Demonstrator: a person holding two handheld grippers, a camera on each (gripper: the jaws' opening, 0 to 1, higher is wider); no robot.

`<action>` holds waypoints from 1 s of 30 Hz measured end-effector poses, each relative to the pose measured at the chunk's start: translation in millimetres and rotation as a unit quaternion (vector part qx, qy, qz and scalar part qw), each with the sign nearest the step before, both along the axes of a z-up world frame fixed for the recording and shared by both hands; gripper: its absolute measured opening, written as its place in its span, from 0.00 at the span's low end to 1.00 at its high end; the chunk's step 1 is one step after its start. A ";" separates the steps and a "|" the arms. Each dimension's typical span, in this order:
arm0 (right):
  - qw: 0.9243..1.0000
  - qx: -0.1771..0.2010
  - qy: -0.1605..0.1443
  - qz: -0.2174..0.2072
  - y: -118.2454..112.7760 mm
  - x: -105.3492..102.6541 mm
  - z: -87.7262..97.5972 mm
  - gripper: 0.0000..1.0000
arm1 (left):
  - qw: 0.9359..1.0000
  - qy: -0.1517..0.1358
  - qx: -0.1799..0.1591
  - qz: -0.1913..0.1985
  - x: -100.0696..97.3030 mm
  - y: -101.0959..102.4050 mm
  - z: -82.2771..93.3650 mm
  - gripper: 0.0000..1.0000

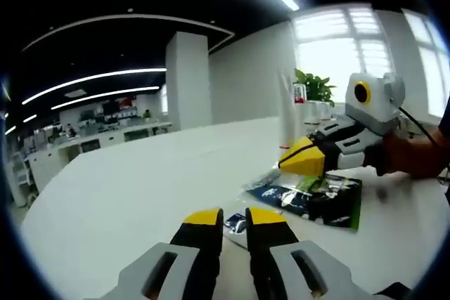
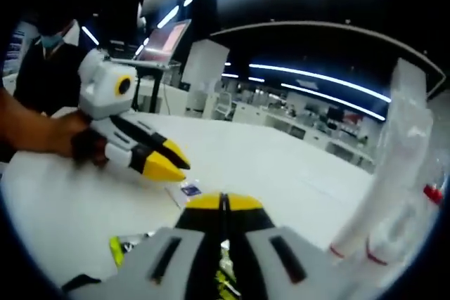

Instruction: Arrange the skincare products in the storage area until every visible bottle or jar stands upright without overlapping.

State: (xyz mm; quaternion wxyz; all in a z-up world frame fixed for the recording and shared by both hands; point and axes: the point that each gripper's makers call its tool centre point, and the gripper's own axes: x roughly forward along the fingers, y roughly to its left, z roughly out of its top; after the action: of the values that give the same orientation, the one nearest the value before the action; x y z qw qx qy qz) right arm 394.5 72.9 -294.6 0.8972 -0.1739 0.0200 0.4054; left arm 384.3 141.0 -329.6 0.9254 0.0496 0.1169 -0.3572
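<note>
White bottles blurred; cut by edge

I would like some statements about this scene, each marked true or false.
1. The left gripper has a narrow gap between its jaws. True.
2. The right gripper is wide open. False: its jaws are shut together.
3. A dark packet lies flat on the white table. True.
4. The packet stands upright. False: it lies flat.
5. A green plant stands near the window. True.
</note>
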 end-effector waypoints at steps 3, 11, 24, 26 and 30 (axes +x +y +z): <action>1.000 0.007 -0.005 -0.008 -6.5 0.6 3.1 0.00 | 1.000 0.001 0.006 -0.002 -3.8 -0.7 -2.0 0.14; 1.000 0.006 -0.001 -0.007 -11.2 -0.7 1.9 0.00 | 0.995 -0.009 0.095 -0.016 -10.4 -10.0 -21.0 0.16; 1.000 0.006 0.000 -0.002 -10.3 1.4 1.9 0.00 | 0.996 -0.003 0.086 -0.005 -8.9 -4.6 -21.6 0.16; 1.000 0.006 0.000 -0.002 -10.5 1.1 2.0 0.00 | 0.997 -0.003 0.083 -0.005 -9.6 -4.8 -21.0 0.16; 1.000 0.006 0.000 -0.001 -10.6 0.3 2.3 0.00 | 0.997 -0.003 0.083 -0.001 -10.2 -3.9 -20.9 0.16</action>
State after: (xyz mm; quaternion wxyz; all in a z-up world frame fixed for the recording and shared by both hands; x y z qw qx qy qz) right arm 394.9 62.3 -292.3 0.8988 -0.1683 0.0176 0.4043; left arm 374.1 137.2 -350.5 0.9181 0.1280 0.1432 -0.3468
